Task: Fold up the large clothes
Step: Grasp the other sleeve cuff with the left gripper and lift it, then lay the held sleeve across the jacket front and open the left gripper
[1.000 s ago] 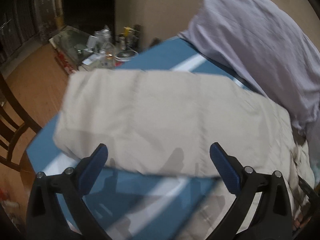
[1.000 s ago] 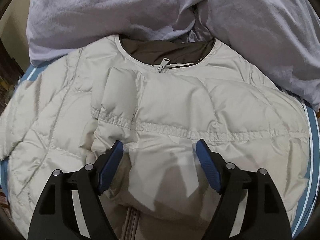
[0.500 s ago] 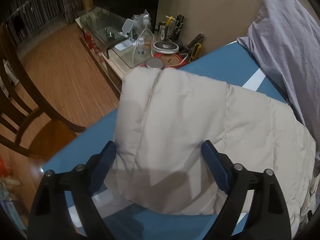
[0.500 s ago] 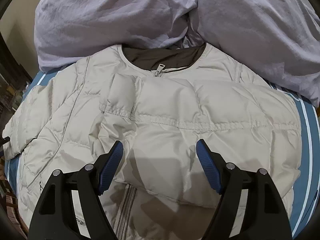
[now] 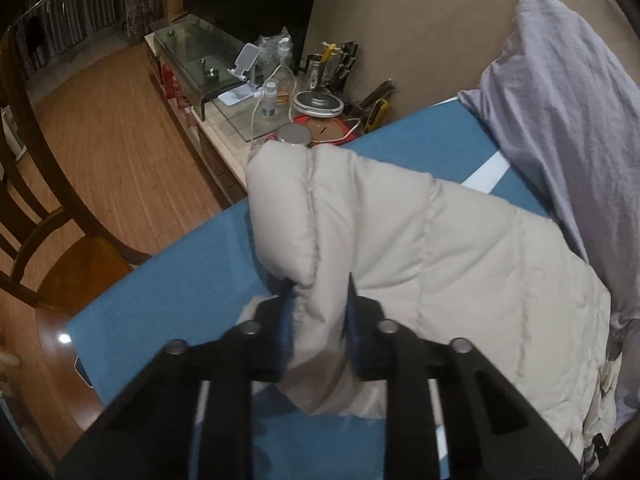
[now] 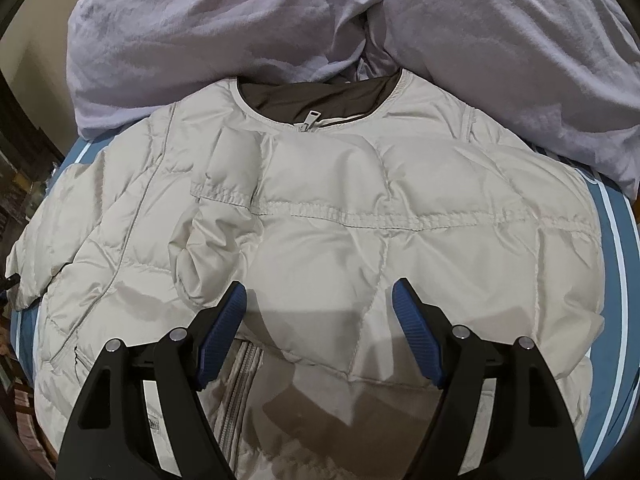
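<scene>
**Left sleeve pinched, fold only partly done**

The left gripper point(image 5: 320, 312) is clamping the cuff end of the jacket's sleeve point(image 5: 304, 216); its jaws have just been closing and the puffy cream fabric is bunching up between them, so this reads as a firm pinch on the sleeve. The right gripper point(image 6: 318, 320) is hanging over the jacket point(image 6: 440, 248) chest with jaws spread wide, nothing between them, not touching the fabric as far as the right wrist view shows.

The jacket is lying face up on the bed point(image 5: 192, 272), on the blue sheet, collar point(image 6: 316, 96) pointing toward the lilac pillows point(image 6: 224, 32) and zipper point(image 6: 236, 392) closed up the front. In the right wrist view one sleeve is already lying folded across the chest, cuff edge running as a stitched band across the middle. The other sleeve is the one being gripped, sticking out toward the bed edge near the side table point(image 5: 248, 92) and the chair point(image 5: 48, 248).

Progress judgement: early to middle. Done: jacket laid flat, zipped, one sleeve in. Left: bringing the gripped sleeve across the chest, then folding the body up from hem to collar, probably with both grippers. Hem is out of view, so cannot tell how it is lying. Puffy filling looks springy; folds may be popping back open unless pressed down.
</scene>
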Available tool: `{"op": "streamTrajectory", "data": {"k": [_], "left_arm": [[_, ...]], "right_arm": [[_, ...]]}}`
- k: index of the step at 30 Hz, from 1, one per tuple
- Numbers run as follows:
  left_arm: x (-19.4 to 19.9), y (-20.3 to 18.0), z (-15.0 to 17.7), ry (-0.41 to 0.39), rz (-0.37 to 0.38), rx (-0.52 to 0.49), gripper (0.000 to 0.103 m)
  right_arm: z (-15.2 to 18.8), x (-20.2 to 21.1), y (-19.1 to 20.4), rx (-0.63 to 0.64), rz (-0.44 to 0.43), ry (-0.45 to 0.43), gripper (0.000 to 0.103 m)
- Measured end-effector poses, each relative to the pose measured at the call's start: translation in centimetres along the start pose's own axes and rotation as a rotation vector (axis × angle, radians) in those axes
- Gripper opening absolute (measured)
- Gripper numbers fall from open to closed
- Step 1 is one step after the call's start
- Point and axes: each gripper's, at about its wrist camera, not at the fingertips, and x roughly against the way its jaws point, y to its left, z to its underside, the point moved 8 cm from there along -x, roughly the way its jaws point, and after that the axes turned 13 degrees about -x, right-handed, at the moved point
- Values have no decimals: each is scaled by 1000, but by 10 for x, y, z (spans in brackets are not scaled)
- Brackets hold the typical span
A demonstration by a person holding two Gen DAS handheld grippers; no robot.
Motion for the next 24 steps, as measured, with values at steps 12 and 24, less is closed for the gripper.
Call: {"op": "streamTrajectory", "data": {"k": [12, 24], "left_arm": [[71, -100, -50, -176, 145, -140, 12], [139, -285, -39, -236, 449, -397, 12]], "right_arm": [[-5, 21, -20, -53, -17, -33, 77], [-5, 39, -53, -117, 1, -69, 77]]}}
